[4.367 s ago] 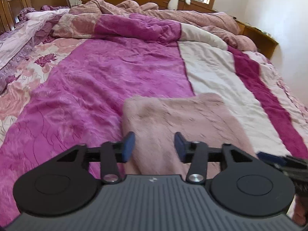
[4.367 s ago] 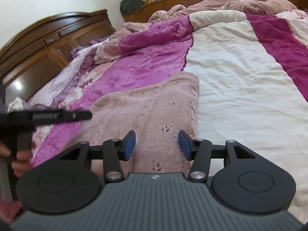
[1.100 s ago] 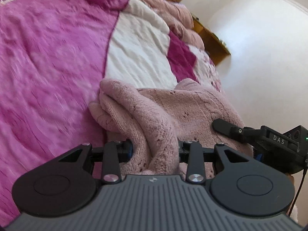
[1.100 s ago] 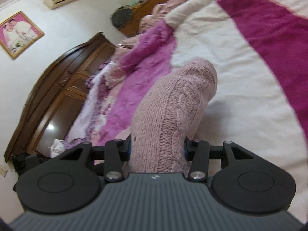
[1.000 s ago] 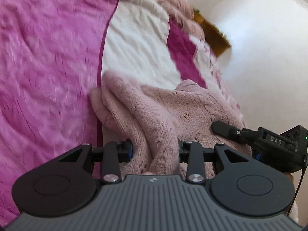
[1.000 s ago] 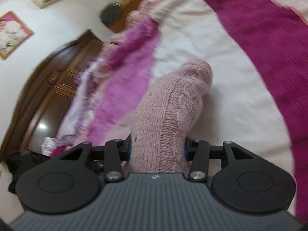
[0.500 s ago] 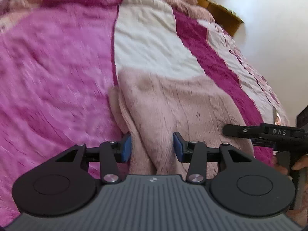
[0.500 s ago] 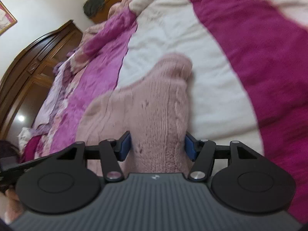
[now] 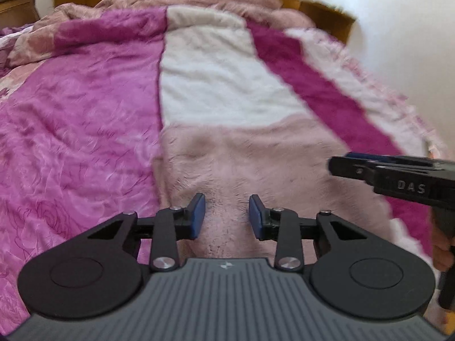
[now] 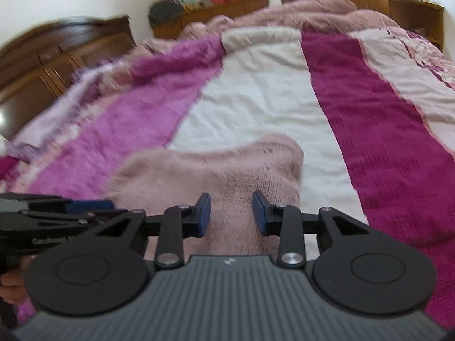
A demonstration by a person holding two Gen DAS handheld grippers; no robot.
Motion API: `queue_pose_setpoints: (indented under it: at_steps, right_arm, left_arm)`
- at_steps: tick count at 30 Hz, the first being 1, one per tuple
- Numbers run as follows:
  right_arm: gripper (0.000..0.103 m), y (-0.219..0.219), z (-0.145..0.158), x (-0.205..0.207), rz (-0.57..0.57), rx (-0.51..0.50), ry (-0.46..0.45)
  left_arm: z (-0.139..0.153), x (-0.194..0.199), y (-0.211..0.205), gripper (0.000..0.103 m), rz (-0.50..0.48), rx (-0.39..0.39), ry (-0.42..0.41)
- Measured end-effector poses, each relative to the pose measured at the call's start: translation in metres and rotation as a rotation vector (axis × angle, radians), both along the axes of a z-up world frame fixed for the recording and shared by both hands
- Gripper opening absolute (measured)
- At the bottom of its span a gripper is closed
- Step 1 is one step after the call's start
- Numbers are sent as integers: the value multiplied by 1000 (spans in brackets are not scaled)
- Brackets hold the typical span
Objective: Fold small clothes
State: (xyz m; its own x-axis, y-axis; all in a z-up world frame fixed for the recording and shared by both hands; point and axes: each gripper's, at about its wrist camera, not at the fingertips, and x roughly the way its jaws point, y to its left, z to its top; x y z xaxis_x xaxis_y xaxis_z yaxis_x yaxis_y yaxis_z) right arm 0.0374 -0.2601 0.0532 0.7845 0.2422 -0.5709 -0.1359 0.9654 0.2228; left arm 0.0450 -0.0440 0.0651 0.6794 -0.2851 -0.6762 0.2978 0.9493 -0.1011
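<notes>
A dusty-pink knitted garment (image 9: 256, 164) lies spread on the bed (image 9: 85, 119), resting across the seam where the bedspread's bright magenta panel meets its white one. Its knit is fuzzy and thick, with small dark flecks scattered over the surface and faint ribbing running away from the cameras. In the right wrist view the garment (image 10: 216, 170) shows a rounded, doubled far edge that bulges up at its right corner, while its left side lies flatter and lower.

The left tool (image 9: 226, 216) hovers just above the near part of the garment, its blue pads parted and closing, with nothing pinched between them; knit shows through the gap. The right tool (image 10: 231, 213) is likewise released, its jaws closing over the garment's near right portion without gripping it. Each tool appears at the edge of the other's view, seen side-on, and part of a hand (image 9: 442, 253) shows on the handle of the right one. Crumpled pink bedding is heaped at the far end of the bed
</notes>
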Motion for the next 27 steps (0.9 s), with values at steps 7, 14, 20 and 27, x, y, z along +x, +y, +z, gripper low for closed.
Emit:
queue_pose_setpoints:
  at_steps: [7,14,20,27]
  right_arm:
    - [36,10,-13,-1,-18,-40,-22]
    - [44,0,1,-8,-52,70,-15]
    - [56,-6,19,-27,-69,104,-42]
    - [63,-10,35,-56,-56,137,-59]
  left_arm:
    - [-12,14,8,40,-3,-7,16]
    - [-5,8,8,41,21,-23,17]
    - [11,-8,14,58,73,-38,23]
    - [26,-39,17,71,122,-18,-3]
